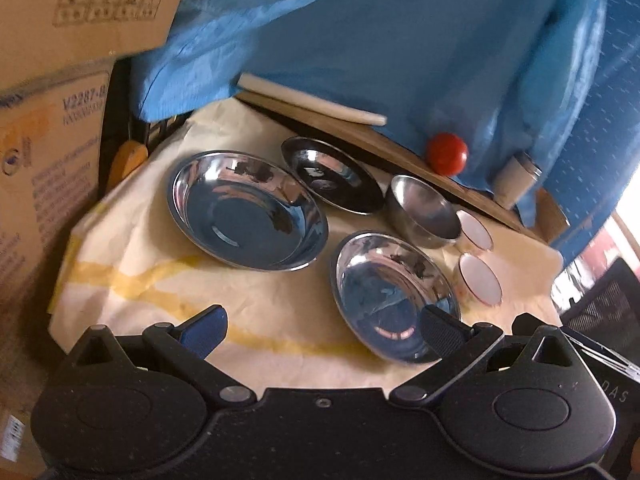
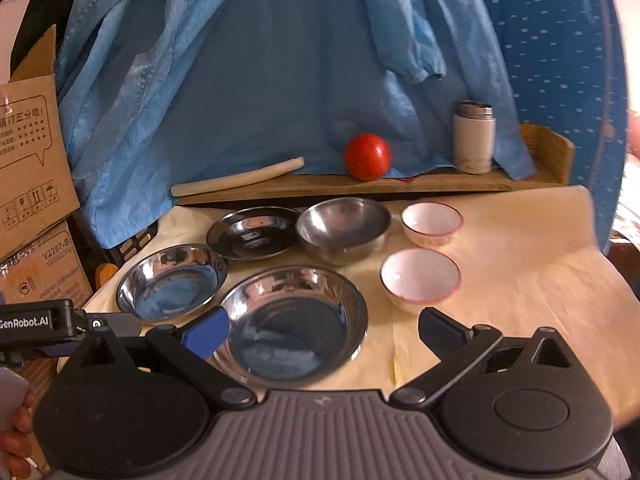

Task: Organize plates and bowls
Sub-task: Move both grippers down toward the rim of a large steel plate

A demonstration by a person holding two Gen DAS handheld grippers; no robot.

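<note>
Counting: three steel plates | one steel bowl | two white bowls

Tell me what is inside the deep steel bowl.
Nothing shows inside the deep steel bowl: the right wrist view sees bare metal down to the bottom. Its near inner wall is hidden by the rim.

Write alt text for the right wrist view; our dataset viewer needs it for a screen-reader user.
An open right gripper hovers over a cream cloth holding three steel plates, the nearest plate just ahead, plus a steel bowl and two white bowls to the right. Behind, a wooden shelf carries a tomato and a flask before blue fabric.
</note>
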